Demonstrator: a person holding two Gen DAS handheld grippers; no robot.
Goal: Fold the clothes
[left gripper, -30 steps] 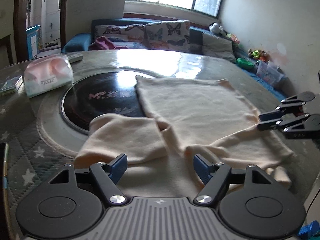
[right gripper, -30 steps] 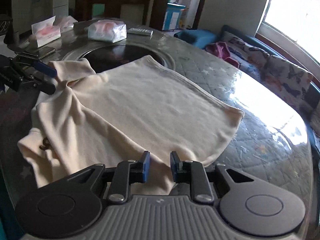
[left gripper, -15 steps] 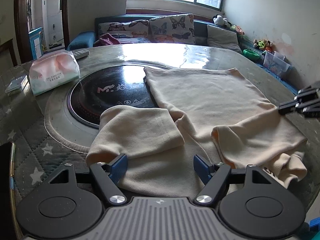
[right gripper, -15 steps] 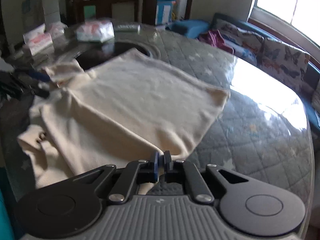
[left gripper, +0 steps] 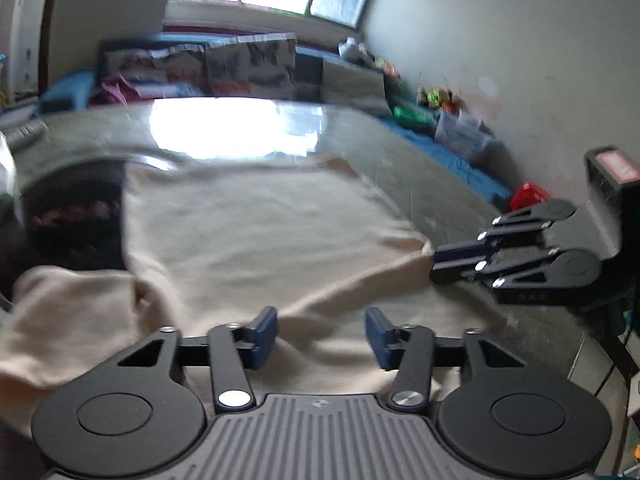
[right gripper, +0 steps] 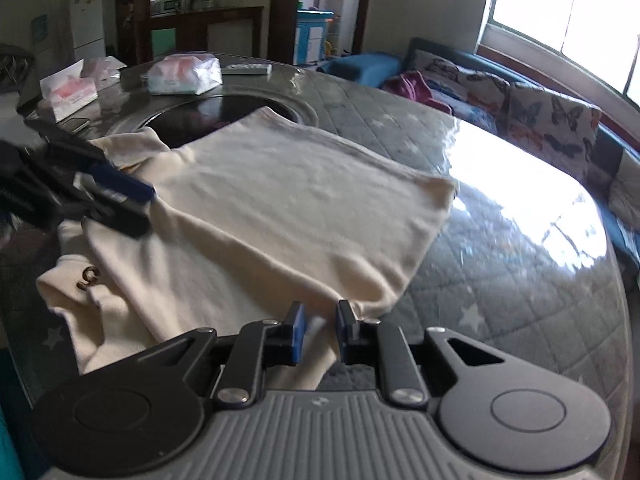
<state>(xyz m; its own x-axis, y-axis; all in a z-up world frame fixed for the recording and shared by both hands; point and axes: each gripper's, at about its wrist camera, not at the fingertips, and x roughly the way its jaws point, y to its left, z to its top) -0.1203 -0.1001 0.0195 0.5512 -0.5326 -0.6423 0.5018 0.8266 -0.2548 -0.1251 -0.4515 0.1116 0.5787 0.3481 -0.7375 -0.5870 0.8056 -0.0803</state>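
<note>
Two tools (left gripper: 321, 332) (right gripper: 318, 330) angled down over shirt (right gripper: 280, 208)

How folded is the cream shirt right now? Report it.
Partly folded. The cream shirt has its side and sleeve turned in over the body, which lies flat on the table; its collar end near the table's edge is bunched.

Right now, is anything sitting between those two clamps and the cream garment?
Nothing visible. The cream garment lies directly under both; the left hand-held gripper and right hand-held gripper each have cloth between their fingers.
</note>
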